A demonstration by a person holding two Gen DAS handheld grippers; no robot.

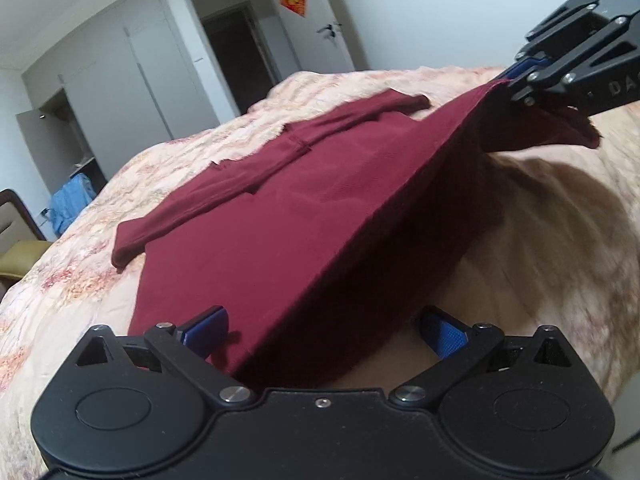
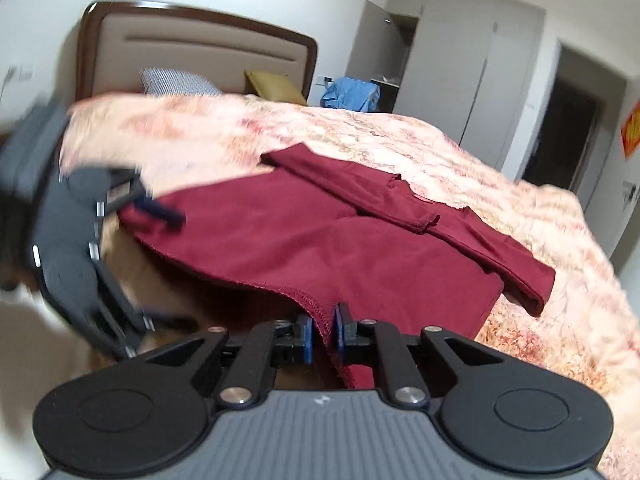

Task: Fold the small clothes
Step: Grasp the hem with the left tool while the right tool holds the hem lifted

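Observation:
A maroon long-sleeved top (image 1: 300,208) lies on the bed, both sleeves (image 2: 400,204) folded across it. My right gripper (image 2: 323,320) is shut on the hem at one near corner. In the left wrist view the right gripper (image 1: 506,76) holds that corner raised, so the near edge hangs off the bedspread with shadow beneath. My left gripper (image 1: 325,314) stands open at the other near corner. The hem runs between its blue pads (image 1: 444,336) and they do not press on it. The right wrist view shows the left gripper (image 2: 176,268) blurred, one finger above the cloth.
The flowered bedspread (image 1: 80,280) covers the whole bed. At its head are a headboard (image 2: 200,40), a patterned pillow (image 2: 176,80) and a yellow cushion (image 2: 276,84). Beyond the bed are a blue heap (image 2: 352,94), wardrobes (image 1: 140,60) and an open doorway (image 1: 236,52).

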